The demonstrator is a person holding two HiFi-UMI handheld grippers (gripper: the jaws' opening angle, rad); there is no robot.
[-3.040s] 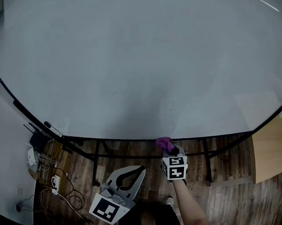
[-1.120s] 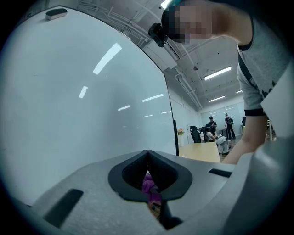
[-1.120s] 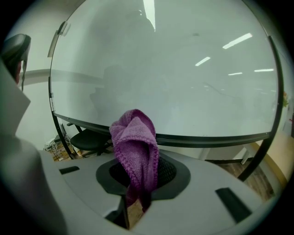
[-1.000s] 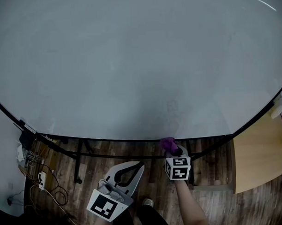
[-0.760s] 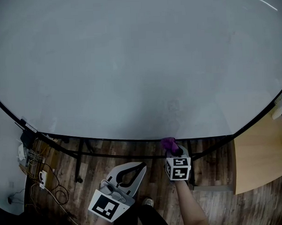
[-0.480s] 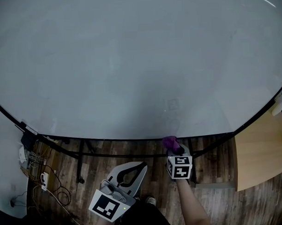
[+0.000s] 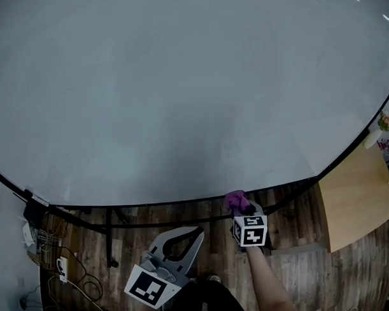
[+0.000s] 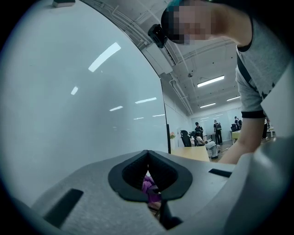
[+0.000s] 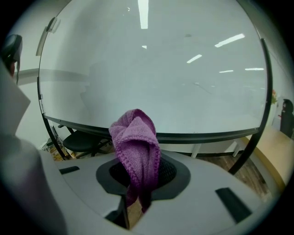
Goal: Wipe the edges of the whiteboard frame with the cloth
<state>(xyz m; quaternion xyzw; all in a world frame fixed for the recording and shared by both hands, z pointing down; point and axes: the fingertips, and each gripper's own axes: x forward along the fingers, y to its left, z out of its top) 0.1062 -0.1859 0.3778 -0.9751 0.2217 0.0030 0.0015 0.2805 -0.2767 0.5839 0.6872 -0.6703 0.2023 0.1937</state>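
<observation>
Head view shows, nearest the body, the left claw (image 7: 197, 232) held low and pressed together on nothing. Beside it the bare right forearm (image 7: 268, 284) is stretched forward, almost straight, and the right claw (image 7: 240, 210) is pinching a bunched purple knitted cloth (image 7: 235, 199). The right gripper view shows its jaws pressed on the cloth's lower part. The cloth's top seems to lie on the black lower edge of the whiteboard frame (image 7: 151, 203), though I cannot confirm true contact. To wipe well, I judge the cloth should be pushed firmly against this edge and slid along it at constant height, toward the corner by the light wooden bench (image 7: 355, 194), without drifting onto the pale grey whiteboard surface (image 7: 179, 88) behind.
</observation>
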